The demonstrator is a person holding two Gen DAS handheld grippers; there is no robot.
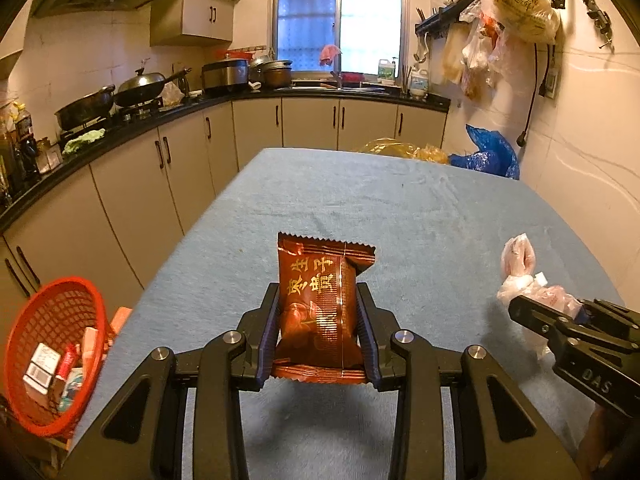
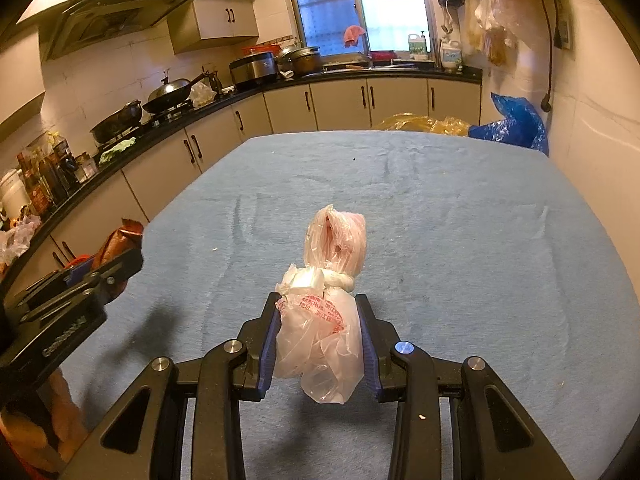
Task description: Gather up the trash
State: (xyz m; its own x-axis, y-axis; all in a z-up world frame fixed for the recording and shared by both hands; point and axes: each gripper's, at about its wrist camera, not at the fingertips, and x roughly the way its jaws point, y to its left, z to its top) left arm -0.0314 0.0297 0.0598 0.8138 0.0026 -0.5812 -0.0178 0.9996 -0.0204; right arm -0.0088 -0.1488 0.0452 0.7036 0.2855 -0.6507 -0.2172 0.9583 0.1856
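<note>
A: Left claw. What do the jaws hold, and how wide do they stand?

B: Partly closed, about a packet's width apart. The blue ribbed pads press both sides of a glossy red-brown foil snack packet with gold lettering. It is lifted clear of the light-blue fuzzy cloth worktop, its shadow lying below it.

A: And the packet's long axis?

B: It runs along the claw's fingers, pointing away from the camera toward the far worktop edge. One serrated sealed end sticks out past the fingertips; the other sits back between the pads. The middle is puffed like a pillow.

A: Right claw?

B: Also partly closed, pads squeezing a crumpled, translucent pinkish-white plastic bag with red print, knotted near the fingertips. It too hangs above the cloth, over its own shadow.

A: Orientation of the bag?

B: Long axis again along the fingers. The knot and a looped pink top project forward and upward; a slack, wrinkled tail droops below the pads.

A: Where is the container?

B: A round red plastic mesh basket sits off the left edge of the worktop, lower than the cloth, holding small cartons and wrappers. The packet is near it, to its right; the bag is farther right.
</note>
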